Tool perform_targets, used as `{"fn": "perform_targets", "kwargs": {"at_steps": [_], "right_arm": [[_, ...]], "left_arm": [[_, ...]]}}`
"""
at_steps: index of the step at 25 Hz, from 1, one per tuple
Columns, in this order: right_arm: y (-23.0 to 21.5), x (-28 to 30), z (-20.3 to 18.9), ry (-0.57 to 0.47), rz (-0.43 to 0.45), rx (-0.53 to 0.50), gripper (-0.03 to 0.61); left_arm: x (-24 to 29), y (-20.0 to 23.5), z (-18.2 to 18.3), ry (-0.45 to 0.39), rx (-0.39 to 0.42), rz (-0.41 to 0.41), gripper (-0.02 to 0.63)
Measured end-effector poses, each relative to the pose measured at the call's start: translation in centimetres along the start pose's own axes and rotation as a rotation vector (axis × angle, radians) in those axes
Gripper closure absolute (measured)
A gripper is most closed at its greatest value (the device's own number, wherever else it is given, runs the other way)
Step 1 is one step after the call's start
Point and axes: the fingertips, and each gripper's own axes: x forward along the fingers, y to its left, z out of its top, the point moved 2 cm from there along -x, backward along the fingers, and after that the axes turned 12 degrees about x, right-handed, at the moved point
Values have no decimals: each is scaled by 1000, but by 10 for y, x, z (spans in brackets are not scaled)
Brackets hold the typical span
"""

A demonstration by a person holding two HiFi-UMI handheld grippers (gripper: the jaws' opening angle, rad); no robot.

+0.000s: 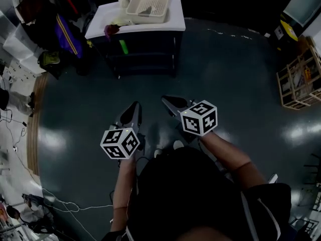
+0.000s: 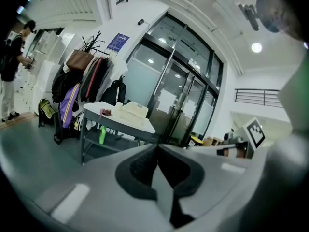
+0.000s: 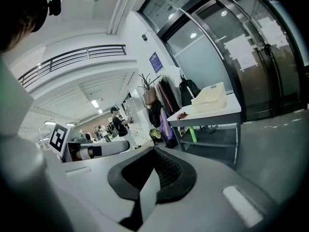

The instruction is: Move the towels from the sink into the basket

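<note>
The floor [image 1: 225,69] under the tools is dark and glossy, mirroring the lights. The left gripper [image 2: 158,149] and right gripper [image 3: 154,152] have matt grey plastic shells and black ribbed pads [image 2: 141,170]. Ahead of them, the basket [image 1: 149,3] is cream latticed plastic on a smooth white sink [image 1: 175,21], with a soft maroon cloth [image 1: 110,30] beside it.

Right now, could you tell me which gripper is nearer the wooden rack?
Right. The right gripper hangs well left of the wooden rack; the left gripper is even farther left.
</note>
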Motion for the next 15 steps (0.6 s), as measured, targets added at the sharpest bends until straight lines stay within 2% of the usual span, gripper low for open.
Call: {"fn": "perform_targets", "kwargs": {"at_steps": [7, 15], "right_arm": [[13, 12, -17, 24, -20, 17, 581], [31, 33, -38, 36, -53, 7, 581]], "left_arm": [[-14, 11, -13, 45, 10, -15, 609], [-28, 36, -26, 57, 27, -43, 609]]}}
